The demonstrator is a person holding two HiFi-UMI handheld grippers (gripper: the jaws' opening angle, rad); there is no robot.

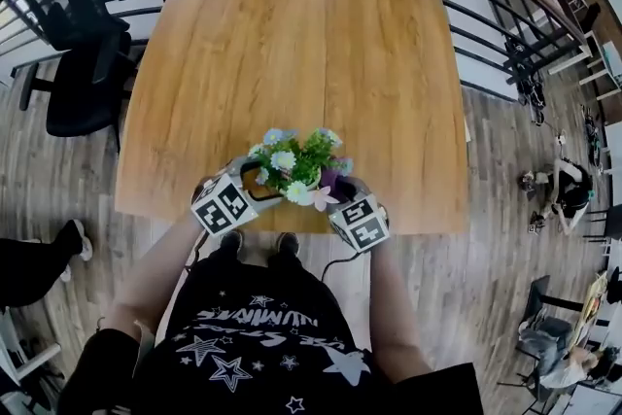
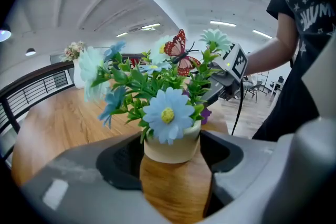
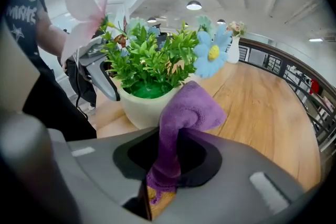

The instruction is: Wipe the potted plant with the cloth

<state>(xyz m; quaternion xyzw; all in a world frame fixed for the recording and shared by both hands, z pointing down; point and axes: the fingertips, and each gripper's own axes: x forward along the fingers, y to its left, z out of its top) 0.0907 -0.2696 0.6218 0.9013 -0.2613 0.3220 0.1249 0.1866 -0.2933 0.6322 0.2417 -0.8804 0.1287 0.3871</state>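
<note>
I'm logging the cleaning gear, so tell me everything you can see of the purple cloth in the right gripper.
The purple cloth looks like soft, fuzzy microfibre. The right gripper has its jaws shut on it, squeezing the middle into a narrow strand. A short ragged end hangs below, and a folded flap stands up above the jaws. That flap sits beside the lower side of the potted plant; whether it actually touches the pot I can't tell.

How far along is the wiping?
Done: the cloth is clamped in the right tool; the left tool appears to grip the pot. In hand: cloth bunched against the pot's rim. Left: leaves and flowers; what's already wiped can't be told.
</note>
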